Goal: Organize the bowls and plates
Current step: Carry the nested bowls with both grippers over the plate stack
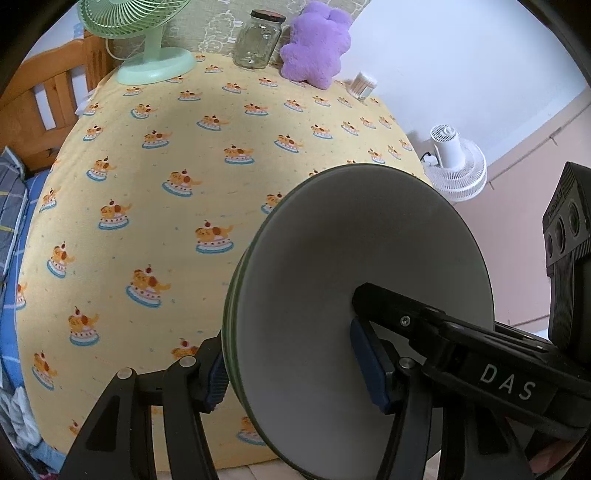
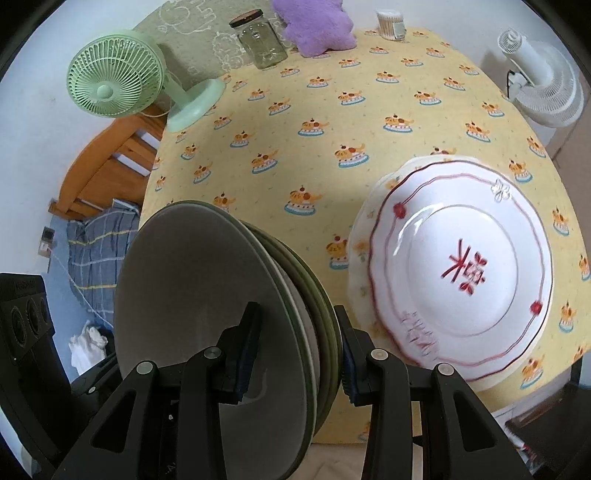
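Note:
A stack of several grey dishes with green rims [image 1: 369, 240] hangs tilted on edge above the yellow tablecloth, held by both grippers. My left gripper [image 1: 291, 369] is shut on the stack's rim, one blue pad inside the top dish and one behind the stack. My right gripper [image 2: 297, 360] is shut on the same stack [image 2: 192, 277] from the other side; its black finger marked DAS [image 1: 506, 384] reaches into the dish. A white plate with red characters and a red rim line [image 2: 461, 266] lies on the table to the right, on top of a floral plate [image 2: 360, 251].
Along the table's far edge stand a green desk fan [image 2: 114, 74], a glass jar [image 2: 262, 40], a purple plush [image 2: 317, 26] and a cotton swab tub [image 2: 391, 22]. A white fan [image 2: 543, 85] sits past the right edge. A wooden bed frame [image 1: 40, 107] and bedding lie left.

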